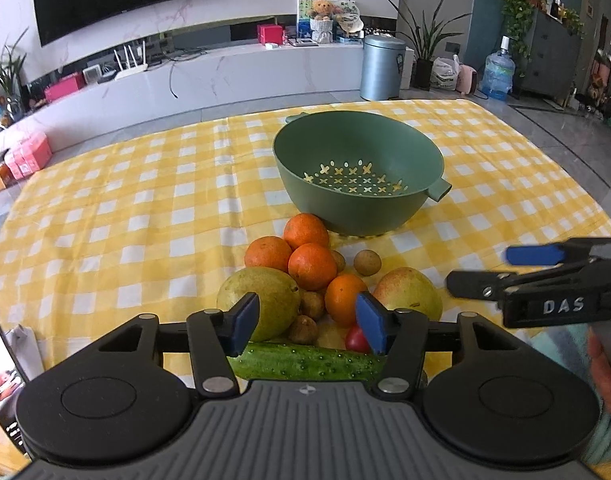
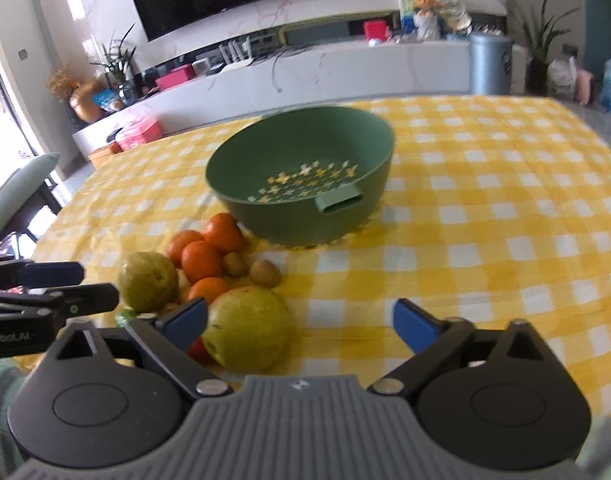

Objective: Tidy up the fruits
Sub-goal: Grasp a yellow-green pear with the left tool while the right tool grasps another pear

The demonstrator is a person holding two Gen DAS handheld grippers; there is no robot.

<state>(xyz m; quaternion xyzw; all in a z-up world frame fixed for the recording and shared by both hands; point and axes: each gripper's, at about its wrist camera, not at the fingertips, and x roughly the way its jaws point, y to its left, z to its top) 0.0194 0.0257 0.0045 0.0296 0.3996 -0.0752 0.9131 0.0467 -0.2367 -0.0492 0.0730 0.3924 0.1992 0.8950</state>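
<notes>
On the checked surface (image 1: 105, 208), the fruit pile (image 1: 305, 272) lies untouched near the empty green colander (image 1: 357, 176), nothing yet sorted, while left hand-held gripper (image 1: 307, 326) and right hand-held gripper (image 2: 301, 326) hover open, holding nothing.

Bright daylight from 9 o'clock, soft short shadows under the colander (image 1: 357, 184) and fruit; left-wrist view sharp, right-wrist view motion-blurred throughout; heavy fisheye bending at edges, dark vignetted corners, glare on the wall (image 2: 81, 4).
</notes>
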